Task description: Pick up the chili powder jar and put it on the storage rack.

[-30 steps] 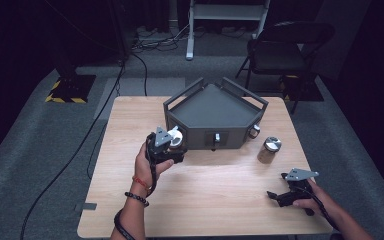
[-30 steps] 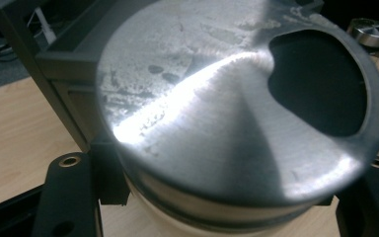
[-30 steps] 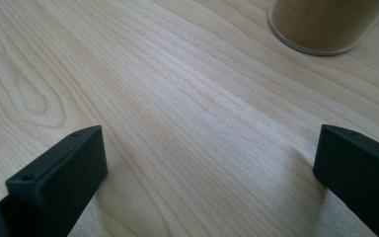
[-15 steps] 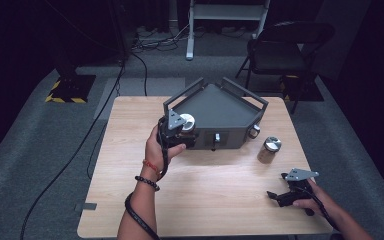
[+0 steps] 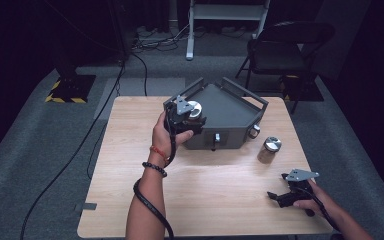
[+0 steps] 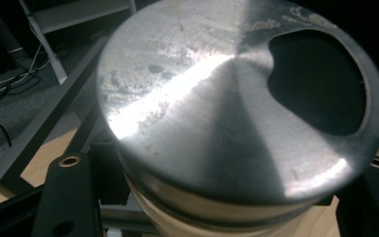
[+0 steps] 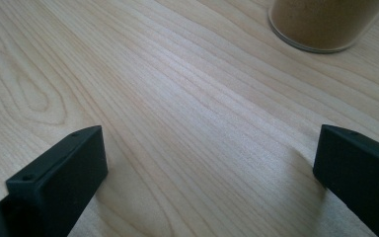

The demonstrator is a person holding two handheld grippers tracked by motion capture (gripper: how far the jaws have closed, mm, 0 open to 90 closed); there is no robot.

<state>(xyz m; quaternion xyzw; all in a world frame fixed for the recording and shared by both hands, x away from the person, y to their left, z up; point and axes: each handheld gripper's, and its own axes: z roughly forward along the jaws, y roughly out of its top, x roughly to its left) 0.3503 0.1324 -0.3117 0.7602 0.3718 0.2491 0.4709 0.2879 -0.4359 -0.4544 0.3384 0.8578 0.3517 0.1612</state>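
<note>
A small jar with a shiny metal lid (image 5: 194, 109) is clamped between the jaws of my left gripper (image 5: 195, 118), held in the air over the front left corner of the grey angular tray (image 5: 232, 106). Seen through the left gripper view, the lid (image 6: 227, 98) looms large and the left gripper (image 6: 222, 165) presses both sides of the jar's pale body. My right gripper (image 5: 281, 197) rests low on the wooden table (image 5: 205, 200) at the front right, its jaws wide apart with bare wood between them (image 7: 209, 153). A second metal-lidded jar (image 5: 270, 148) stands on the table right of the tray; its brown-filled base (image 7: 321, 19) shows ahead of the right gripper.
The tray has raised rails and a knob (image 5: 254, 131) on its front face. A black chair (image 5: 285, 50) and a white stand (image 5: 227, 15) are behind the table. Cables trail over the grey floor at the left.
My left hand has lifted the jar and carried it away from me, from in front of the tray to over its front left corner. The right hand has stayed put.
</note>
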